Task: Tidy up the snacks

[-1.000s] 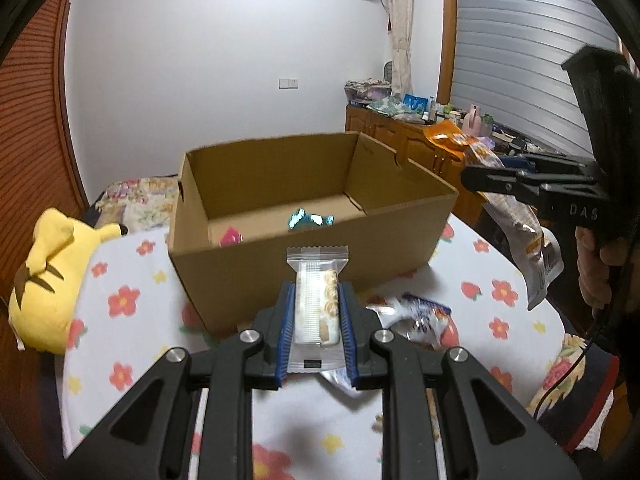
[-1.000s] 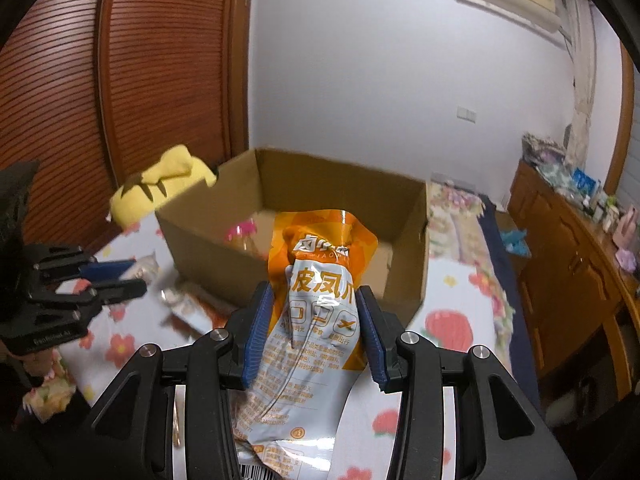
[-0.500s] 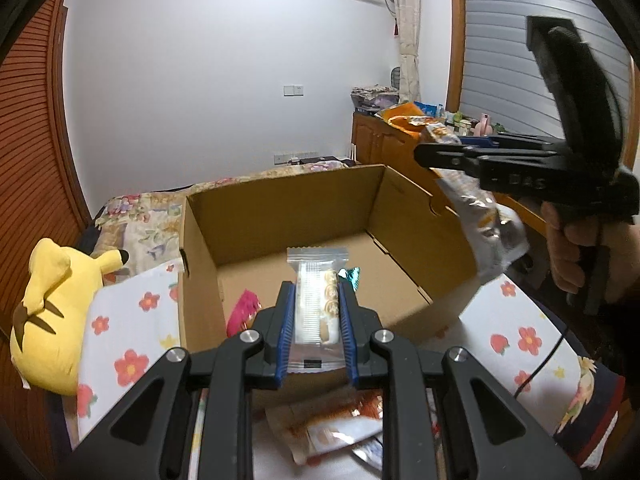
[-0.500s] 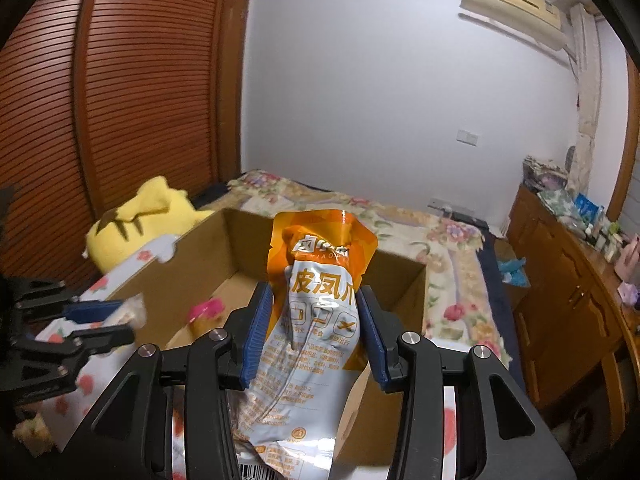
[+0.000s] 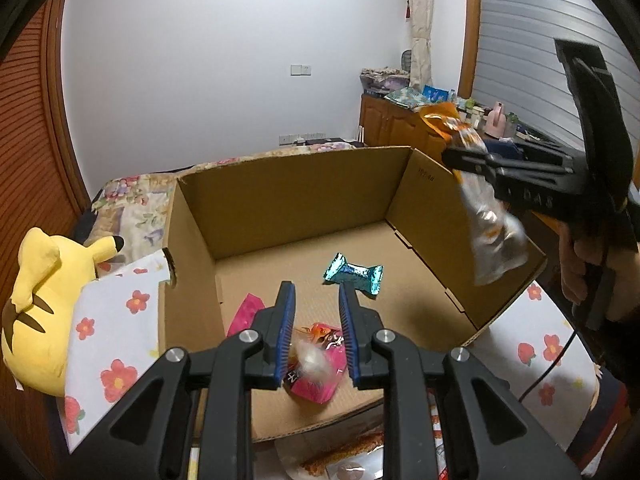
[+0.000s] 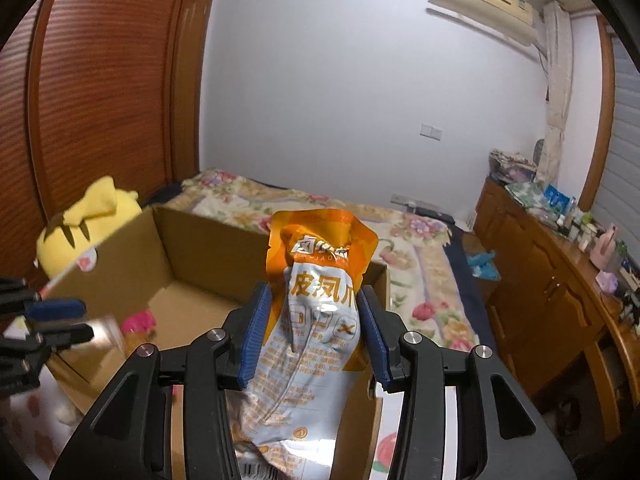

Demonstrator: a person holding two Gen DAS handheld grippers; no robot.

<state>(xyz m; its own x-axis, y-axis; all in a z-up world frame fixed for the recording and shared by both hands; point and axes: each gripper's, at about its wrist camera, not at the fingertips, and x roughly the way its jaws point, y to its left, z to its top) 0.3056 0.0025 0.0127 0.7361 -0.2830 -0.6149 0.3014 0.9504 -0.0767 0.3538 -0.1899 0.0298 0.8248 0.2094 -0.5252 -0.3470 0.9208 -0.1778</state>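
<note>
Your left claw [image 5: 316, 330] hung with its blue-padded fingers apart and nothing between them, poised over the open brown cardboard box [image 5: 280, 196]. A blurred whitish packet [image 5: 314, 360] showed just below the gap, over a crumpled pink foil wrapper [image 5: 316, 376] on the box floor — I could not tell whether it was falling or already lying there. A teal foil candy [image 5: 354, 276] lay at 1 o'clock from that claw, and another bright pink wrapper [image 5: 246, 312] at 10 o'clock, against the left wall.

Your right claw [image 6: 316, 332] was clamped on the tall orange-and-silver snack pouch [image 6: 316, 320], pinching it about mid-height above the box's near right corner.

The risk, as I judged it, sat with that pouch. It hung near the box's right rim, so letting go there could have caught it on the wall and tipped it out onto the floral-clothed worktop [image 5: 108, 344]. It was long and floppy, with a slick film — a loosened pinch might have let it slide early. The two claws were near each other over one box, so crossing paths could have knocked them together. More snacks lay outside, at 6 o'clock below the front wall.
</note>
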